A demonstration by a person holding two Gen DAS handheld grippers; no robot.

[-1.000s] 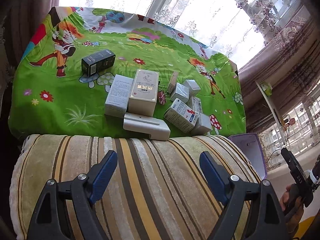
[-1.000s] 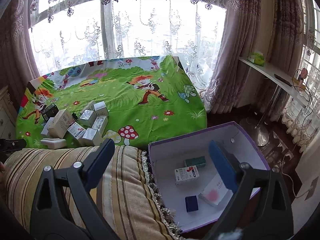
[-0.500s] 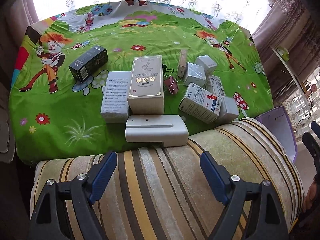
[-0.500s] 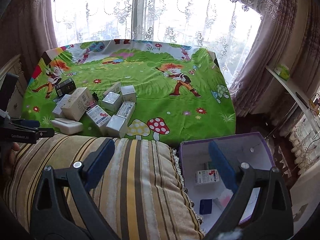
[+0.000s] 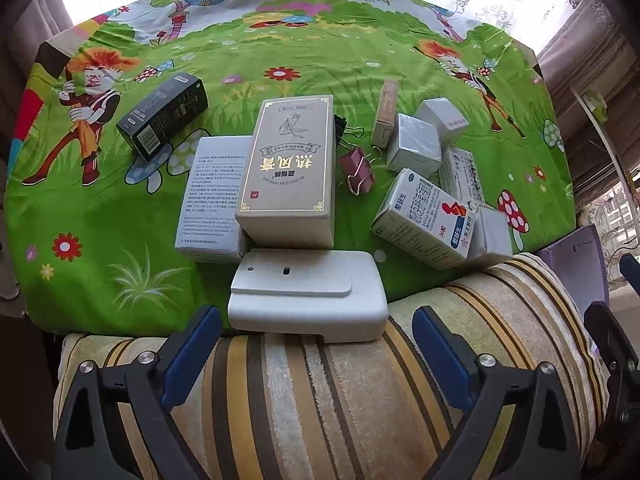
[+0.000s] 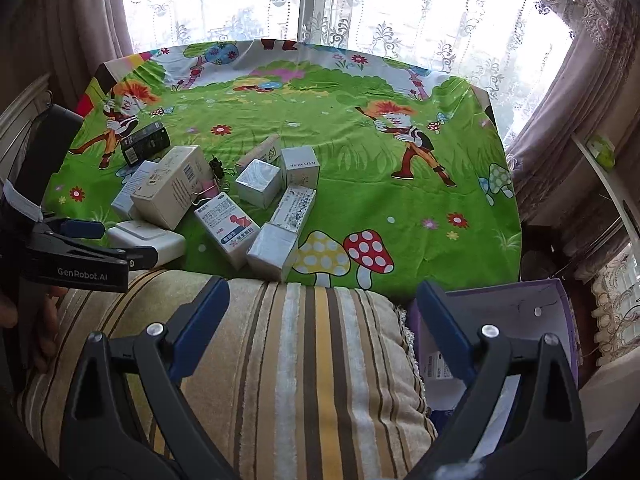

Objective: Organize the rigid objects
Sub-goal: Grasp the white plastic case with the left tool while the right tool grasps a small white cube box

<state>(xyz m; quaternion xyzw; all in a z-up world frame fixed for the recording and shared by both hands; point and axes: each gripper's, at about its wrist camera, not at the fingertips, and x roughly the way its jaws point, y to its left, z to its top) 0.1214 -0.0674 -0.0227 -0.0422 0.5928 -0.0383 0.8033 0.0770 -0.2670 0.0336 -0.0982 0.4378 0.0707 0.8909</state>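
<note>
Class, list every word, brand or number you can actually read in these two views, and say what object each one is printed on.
"GenRobot.AI": on the side of the left gripper.
Large gold Chinese characters, seen upside down, with unreadable smaller lines: on the beige box.
Chinese characters, not read with certainty: on the white and blue medicine box.
Dense print, too small: on the grey box, black box and white cube box.

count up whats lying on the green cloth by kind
boxes: 9
binder clips: 2
white plastic unit: 1
total: 12
</note>
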